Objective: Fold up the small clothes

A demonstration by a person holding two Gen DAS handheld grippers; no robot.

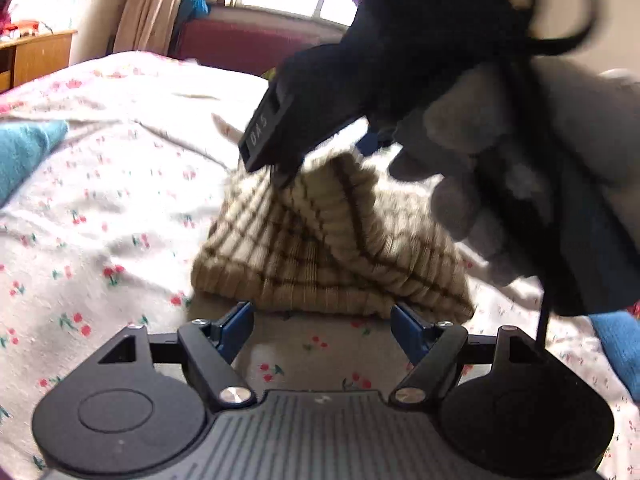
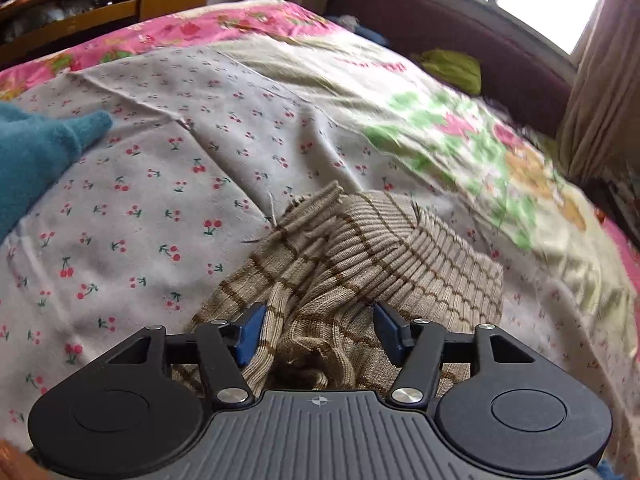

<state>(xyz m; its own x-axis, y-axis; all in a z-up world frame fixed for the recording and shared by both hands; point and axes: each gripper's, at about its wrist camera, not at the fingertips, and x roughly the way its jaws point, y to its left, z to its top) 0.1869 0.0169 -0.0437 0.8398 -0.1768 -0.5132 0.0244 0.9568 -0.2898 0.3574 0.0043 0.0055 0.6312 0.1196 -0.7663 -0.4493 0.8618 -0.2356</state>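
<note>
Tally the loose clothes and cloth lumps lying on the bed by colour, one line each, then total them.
Beige ribbed knit with brown stripes: 1
Teal knit, at the left side of the bed: 1
Green bundle, at the far edge by the headboard: 1
Total: 3
A blue piece at the right edge of the left wrist view may be another garment; I cannot tell.

A small beige ribbed knit garment (image 1: 332, 248) with thin brown check lines lies crumpled on the cherry-print bedsheet (image 1: 100, 208), partly folded, one corner flap turned up and over its middle in a diagonal ridge, its lower edge lying flat and straight.
</note>
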